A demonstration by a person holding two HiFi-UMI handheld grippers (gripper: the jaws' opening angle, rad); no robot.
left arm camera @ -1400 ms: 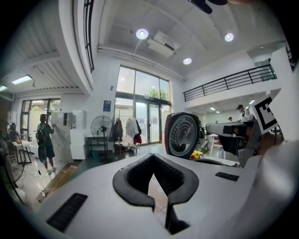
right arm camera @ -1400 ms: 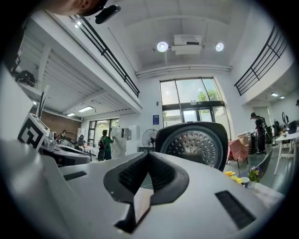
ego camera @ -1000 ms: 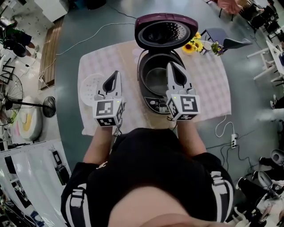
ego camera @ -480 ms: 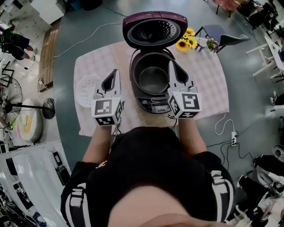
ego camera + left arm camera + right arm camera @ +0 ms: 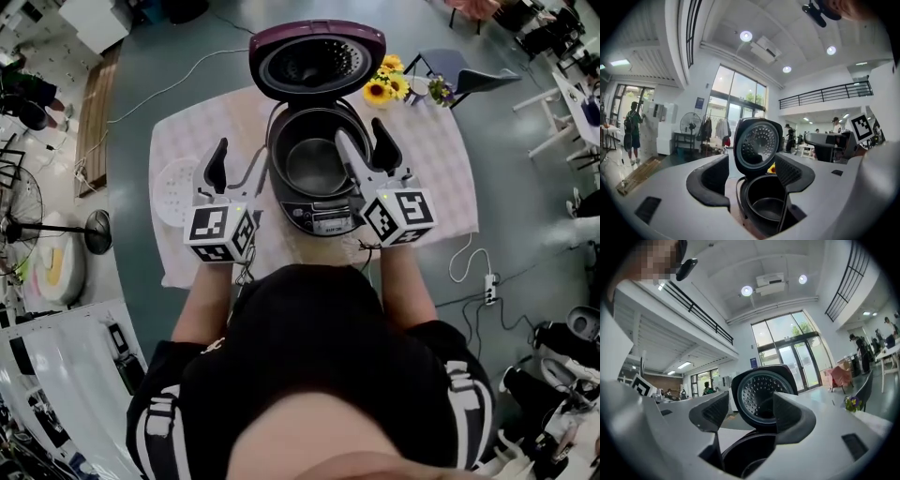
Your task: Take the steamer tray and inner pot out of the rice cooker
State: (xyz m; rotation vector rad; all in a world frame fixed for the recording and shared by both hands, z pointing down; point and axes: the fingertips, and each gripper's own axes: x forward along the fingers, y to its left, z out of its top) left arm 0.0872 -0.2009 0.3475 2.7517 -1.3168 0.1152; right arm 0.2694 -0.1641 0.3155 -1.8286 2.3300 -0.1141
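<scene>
Rice cooker (image 5: 314, 202) sits mid-cloth (image 5: 441, 178) w/ lid (image 5: 317, 61) up & inner pot (image 5: 311, 167) inside. Steamer tray (image 5: 174, 180) lies on the cloth at left, apart from the cooker. Left gripper (image 5: 238, 169) is beside the cooker's left wall, right gripper (image 5: 362, 141) over its right rim. Both have jaws apart, just opened, gripping nothing. Sunflowers (image 5: 380, 86) sit behind, on the right.

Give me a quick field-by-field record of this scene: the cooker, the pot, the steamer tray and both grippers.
rice cooker: middle of the checked cloth, lid standing open
inner pot: inside the cooker
steamer tray: out of the cooker, flat on the cloth at its left
left gripper: jaws have just been opening, nothing gripped, at the cooker's left side
right gripper: jaws have just been opening, nothing gripped, at the cooker's right side
sunflowers: behind the cooker, to the right
</scene>
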